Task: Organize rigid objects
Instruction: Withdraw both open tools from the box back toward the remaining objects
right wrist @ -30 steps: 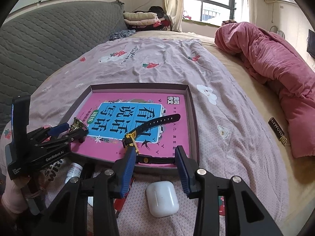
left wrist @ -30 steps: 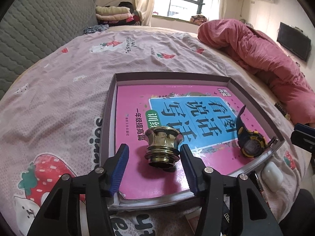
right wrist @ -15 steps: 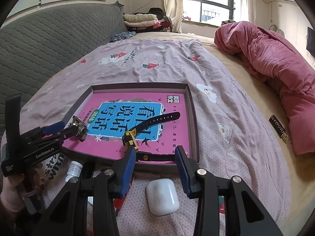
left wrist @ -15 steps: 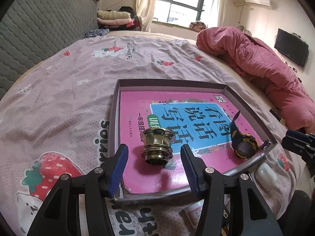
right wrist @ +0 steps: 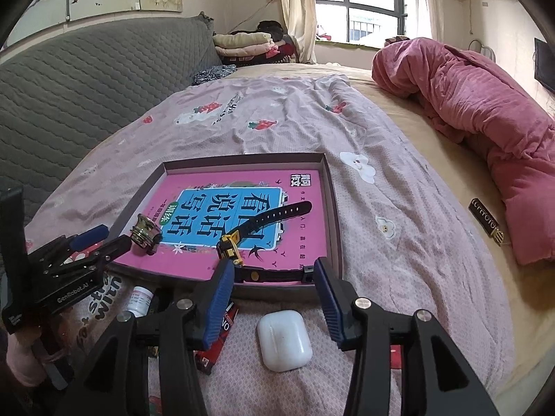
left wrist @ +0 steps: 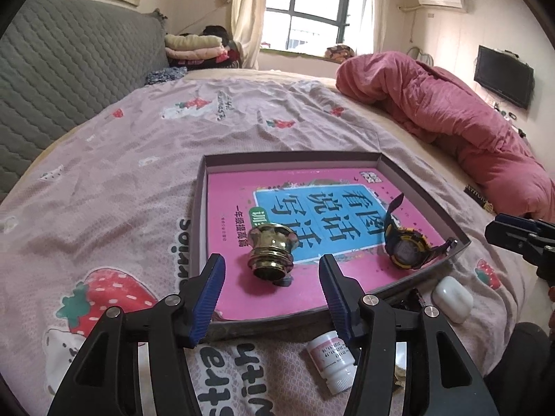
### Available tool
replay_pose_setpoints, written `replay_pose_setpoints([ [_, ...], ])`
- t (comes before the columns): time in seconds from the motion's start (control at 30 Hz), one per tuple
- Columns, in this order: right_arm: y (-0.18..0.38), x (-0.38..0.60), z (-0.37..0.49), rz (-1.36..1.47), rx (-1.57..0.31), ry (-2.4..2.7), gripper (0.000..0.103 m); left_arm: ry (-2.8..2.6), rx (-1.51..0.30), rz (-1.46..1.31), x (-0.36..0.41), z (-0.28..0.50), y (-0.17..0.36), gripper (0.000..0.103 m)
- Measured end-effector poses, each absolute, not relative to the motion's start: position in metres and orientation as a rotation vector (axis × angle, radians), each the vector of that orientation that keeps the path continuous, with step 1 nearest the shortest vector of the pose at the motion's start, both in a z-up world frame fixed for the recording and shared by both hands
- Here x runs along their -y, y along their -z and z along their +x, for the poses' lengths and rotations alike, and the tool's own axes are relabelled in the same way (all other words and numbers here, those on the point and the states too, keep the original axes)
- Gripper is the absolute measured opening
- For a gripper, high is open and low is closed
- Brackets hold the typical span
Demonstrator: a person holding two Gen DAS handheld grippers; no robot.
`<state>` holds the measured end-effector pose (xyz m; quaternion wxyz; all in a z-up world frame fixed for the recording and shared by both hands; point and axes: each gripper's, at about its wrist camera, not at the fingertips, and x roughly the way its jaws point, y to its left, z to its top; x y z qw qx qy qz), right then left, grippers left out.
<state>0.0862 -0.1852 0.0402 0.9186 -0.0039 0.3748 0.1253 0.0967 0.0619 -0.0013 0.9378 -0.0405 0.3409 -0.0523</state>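
Right wrist view: right gripper (right wrist: pixel 274 294) empty over the bedspread (right wrist: pixel 399 260), jaws opening, nothing between the pads. White earbud case (right wrist: pixel 284 339) directly below and just short of the fingertips, outside the near wall of the tray (right wrist: pixel 333 208), lying flat, long axis roughly along the pointing line — centred between the fingers, well placed for a straight descent. Judged the nearer arm for the case; left gripper (left wrist: pixel 272 291) well off to the tray's near-left corner.

Left wrist view: left gripper open, nothing held, poised above the tray's near edge. Brass knob (left wrist: pixel 272 253) tipped on its side on the pink book (left wrist: pixel 312 222) inside the tray, just beyond the fingertips, untouched. Watch (left wrist: pixel 406 246) at the tray's near-right corner, strap running inward. White pill bottle (left wrist: pixel 333 364) outside the tray's near wall — not yet stowed.
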Motion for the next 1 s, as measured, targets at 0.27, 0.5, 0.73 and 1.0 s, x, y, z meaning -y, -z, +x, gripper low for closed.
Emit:
replay_pose_setpoints([
  [0.27, -0.047, 0.186, 0.077, -0.005, -0.754, -0.261, 0.048, 0.075, -0.688, -0.095, -0.068, 0.084, -0.005, 0.058],
  [0.5, -0.051, 0.191, 0.073, 0.003, -0.741, -0.26, 0.048, 0.073, -0.684, -0.07, -0.062, 0.073, -0.008, 0.058],
  [0.73, -0.054, 0.197, 0.071, 0.019, -0.728, -0.259, 0.048, 0.074, -0.69, -0.041, -0.053, 0.064, -0.009, 0.058],
  [1.0, -0.054, 0.203, 0.066, 0.016, -0.724, -0.263, 0.048, 0.075, -0.705, -0.02, -0.044, 0.055, -0.009, 0.058],
])
